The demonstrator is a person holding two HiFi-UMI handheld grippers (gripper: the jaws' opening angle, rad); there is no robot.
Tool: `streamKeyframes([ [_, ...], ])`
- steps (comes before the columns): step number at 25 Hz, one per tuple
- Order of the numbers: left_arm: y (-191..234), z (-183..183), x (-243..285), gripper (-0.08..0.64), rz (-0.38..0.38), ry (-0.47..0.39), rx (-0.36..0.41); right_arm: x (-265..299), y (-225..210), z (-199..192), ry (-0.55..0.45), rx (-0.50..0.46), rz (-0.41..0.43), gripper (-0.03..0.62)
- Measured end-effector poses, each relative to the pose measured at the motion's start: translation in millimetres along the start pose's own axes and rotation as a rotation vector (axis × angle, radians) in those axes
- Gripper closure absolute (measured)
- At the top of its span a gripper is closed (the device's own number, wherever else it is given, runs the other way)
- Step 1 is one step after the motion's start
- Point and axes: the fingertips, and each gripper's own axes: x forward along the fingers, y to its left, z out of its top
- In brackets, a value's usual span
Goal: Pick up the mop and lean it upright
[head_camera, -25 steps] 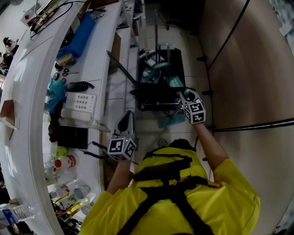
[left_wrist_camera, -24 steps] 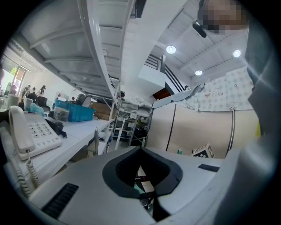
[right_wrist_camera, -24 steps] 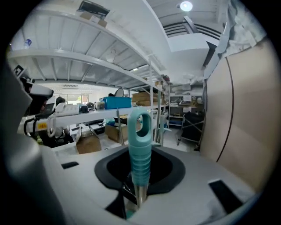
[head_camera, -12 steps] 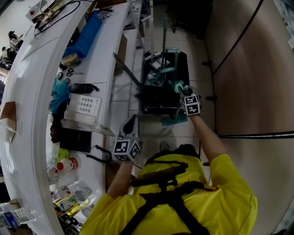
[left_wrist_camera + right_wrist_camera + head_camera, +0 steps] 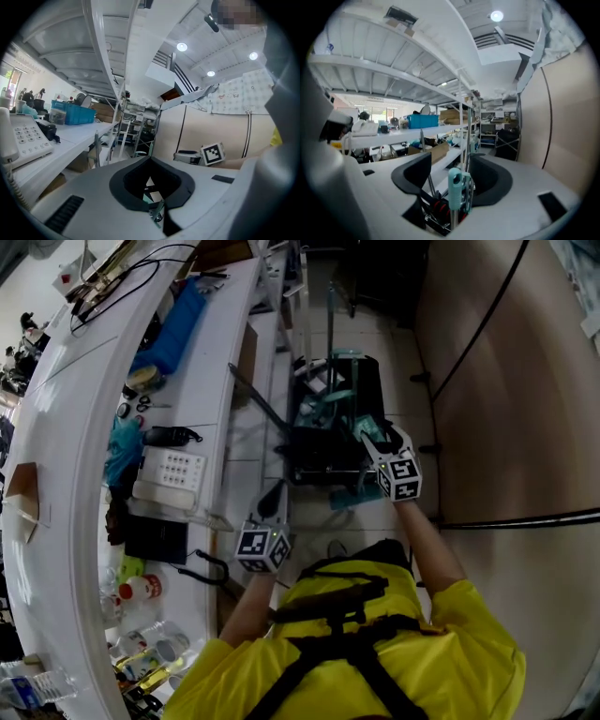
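Black cart [image 5: 323,442] is the anchor. Mop [image 5: 455,190] stands at its near right corner, teal handle tip between the wide-open jaws of the right claw [image 5: 375,439], unpinched. That claw's barely budged this last second, so I'd say lining up, not lifting. Left claw [image 5: 272,496], cart's near left: open, empty.
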Motion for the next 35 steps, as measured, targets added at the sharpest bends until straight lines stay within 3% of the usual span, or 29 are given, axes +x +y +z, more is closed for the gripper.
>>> streamKeyframes([
  [4,-18.9,6.8,5.5,0.555,-0.035,-0.014,0.007,-82.2,18.7,43.1,-0.119,0.080,0.048,0.330],
  [8,-34.1,17.9,7.9,0.555,-0.078,-0.041,0.023,-150.8,27.4,74.7,-0.188,0.099,0.040,0.399],
  [9,-37.9,22.6,6.7,0.555,-0.085,-0.050,0.026,-163.6,27.7,79.9,-0.200,0.092,0.024,0.429],
  [11,-45.5,29.4,3.7,0.555,-0.097,-0.065,0.022,-184.0,29.3,88.2,-0.223,0.087,-0.002,0.565],
  [12,-48.8,31.4,2.3,0.555,-0.100,-0.068,0.020,-190.6,32.0,90.4,-0.232,0.089,-0.002,0.588],
  [20,-59.7,30.5,2.0,0.555,-0.121,-0.081,0.018,-183.4,38.6,66.6,-0.173,0.234,0.020,0.589],
  [35,-65.4,19.4,5.8,0.535,-0.111,-0.060,0.023,-163.6,39.6,57.0,-0.156,0.285,0.074,0.589],
])
